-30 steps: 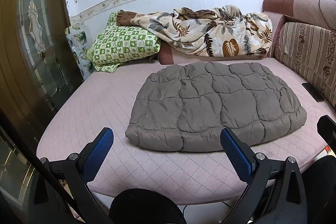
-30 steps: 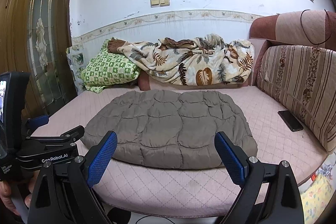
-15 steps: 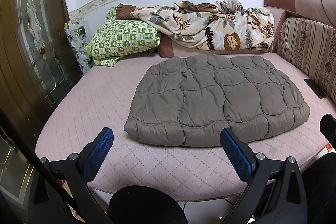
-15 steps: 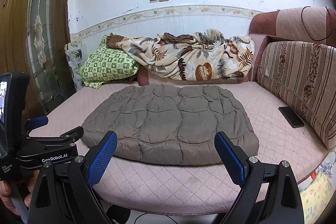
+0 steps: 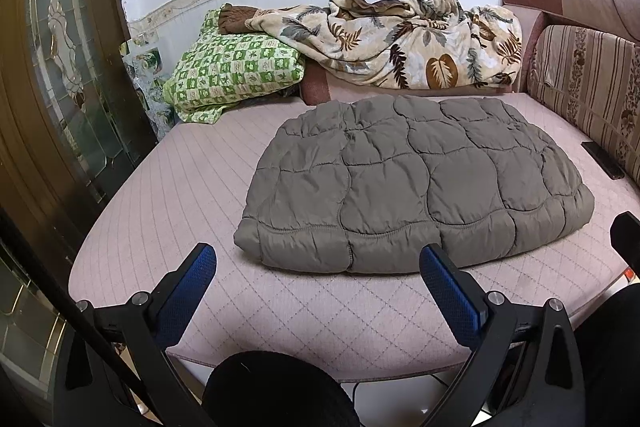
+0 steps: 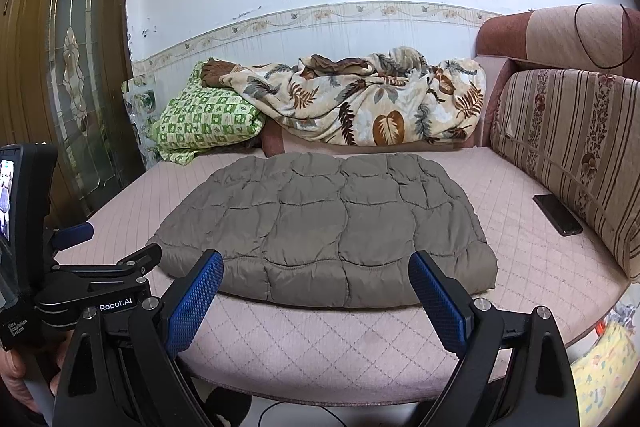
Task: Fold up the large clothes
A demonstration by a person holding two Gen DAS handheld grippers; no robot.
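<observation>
A grey quilted padded garment (image 5: 412, 179) lies flat and folded on the pink quilted sofa bed (image 5: 192, 179); it also shows in the right wrist view (image 6: 324, 223). My left gripper (image 5: 318, 259) is open and empty, held just short of the garment's near edge. My right gripper (image 6: 316, 267) is open and empty, in front of the garment's near edge. The left gripper's body (image 6: 80, 267) shows at the left of the right wrist view.
A green checked pillow (image 5: 236, 71) and a leaf-print blanket (image 5: 400, 39) lie at the back. A striped cushion (image 6: 572, 147) lines the right side, with a black phone (image 6: 558, 215) beside it. A glass-panelled door (image 6: 76, 87) stands at left.
Both grippers have moved a little closer to the bed and the garment. The left view has tilted down. Both stay open; the garment has not moved.
</observation>
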